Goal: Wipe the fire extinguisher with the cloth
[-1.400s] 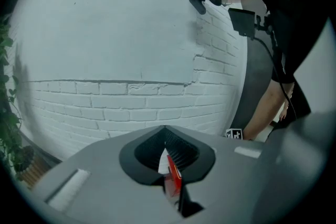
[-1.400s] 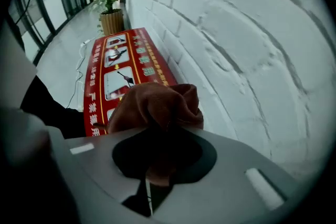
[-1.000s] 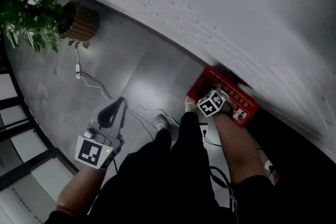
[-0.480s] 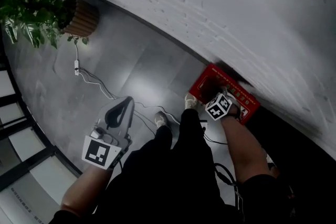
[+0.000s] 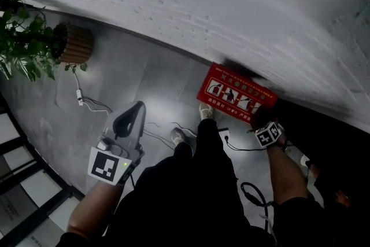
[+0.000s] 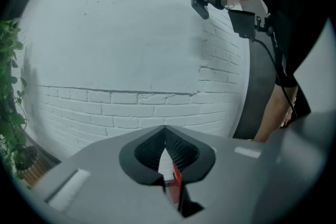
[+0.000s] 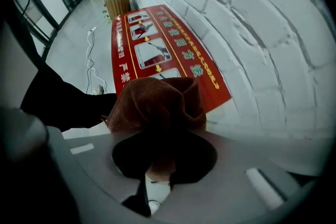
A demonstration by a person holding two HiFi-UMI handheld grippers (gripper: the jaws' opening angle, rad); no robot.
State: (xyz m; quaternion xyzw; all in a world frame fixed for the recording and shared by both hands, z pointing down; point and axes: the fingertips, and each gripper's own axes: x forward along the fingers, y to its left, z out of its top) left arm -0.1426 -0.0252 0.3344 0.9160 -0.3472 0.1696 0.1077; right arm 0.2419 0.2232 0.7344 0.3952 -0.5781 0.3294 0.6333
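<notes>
Low at the left of the head view, the left gripper (image 5: pixel 137 108) is held out pointing forward and slightly down. Its jaw tips meet, with nothing between them. The left forearm (image 5: pixel 92 214) is bare and rises from the lower edge. The right gripper (image 7: pixel 157 152) points steeply down, jaws clamped on a bunched brown cloth (image 7: pixel 157 105). Its marker cube (image 5: pixel 269 135) faces up at the wrist. The right forearm (image 5: pixel 284 173) is bare and stretched forward and rightward.
</notes>
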